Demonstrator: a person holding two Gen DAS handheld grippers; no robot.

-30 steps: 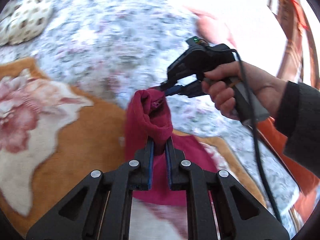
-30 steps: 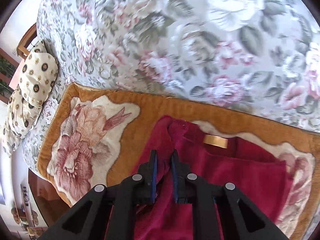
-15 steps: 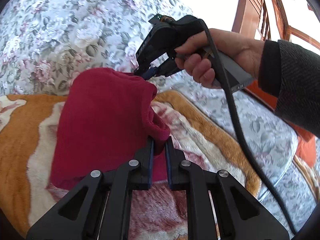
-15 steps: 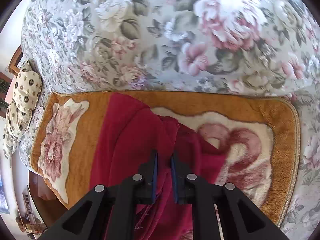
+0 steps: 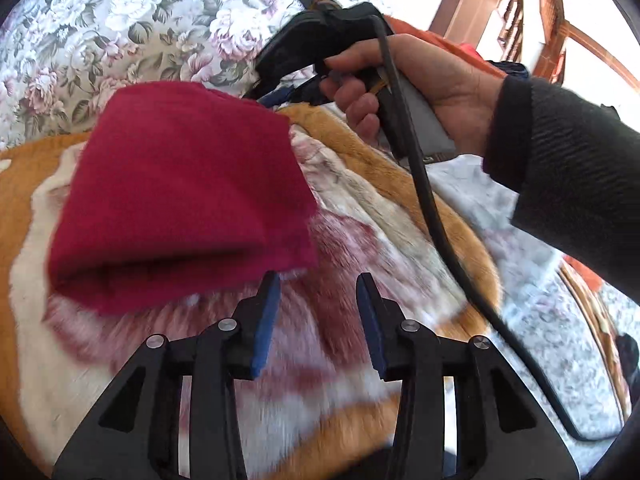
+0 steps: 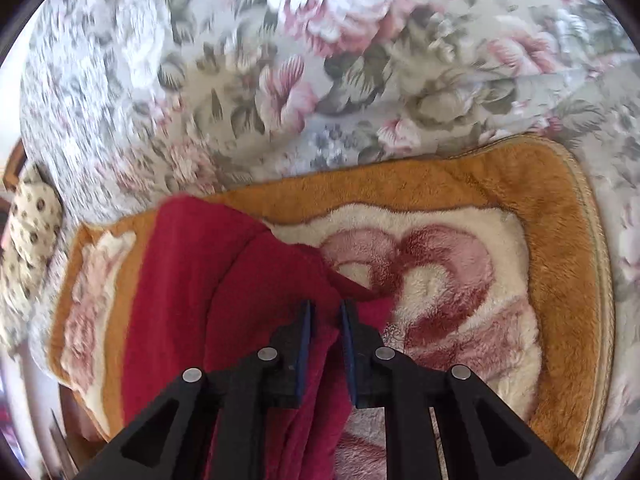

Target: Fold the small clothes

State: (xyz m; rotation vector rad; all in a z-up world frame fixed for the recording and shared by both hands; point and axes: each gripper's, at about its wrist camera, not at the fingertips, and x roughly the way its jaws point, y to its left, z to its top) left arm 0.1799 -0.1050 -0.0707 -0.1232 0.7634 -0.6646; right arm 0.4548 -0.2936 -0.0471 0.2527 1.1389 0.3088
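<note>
A dark red small garment (image 5: 180,184) lies folded over on a plush orange and cream blanket (image 5: 384,184). My left gripper (image 5: 318,280) is open and empty, just off the garment's near right corner. In the left wrist view my right gripper (image 5: 276,94), held by a hand, sits at the garment's far right corner. In the right wrist view the right gripper (image 6: 326,308) has narrow jaws with red cloth (image 6: 256,280) between them, still pinching the garment's edge.
The blanket (image 6: 520,184) lies on a floral-covered sofa (image 6: 320,60). A spotted cushion (image 6: 28,232) sits at the left. The right gripper's black cable (image 5: 436,220) hangs across the blanket. Wooden railings (image 5: 520,8) stand at the far right.
My left gripper has opened and let go of the garment's corner. The garment has been folded over and laid down on the blanket. The right gripper has lowered with its corner.
</note>
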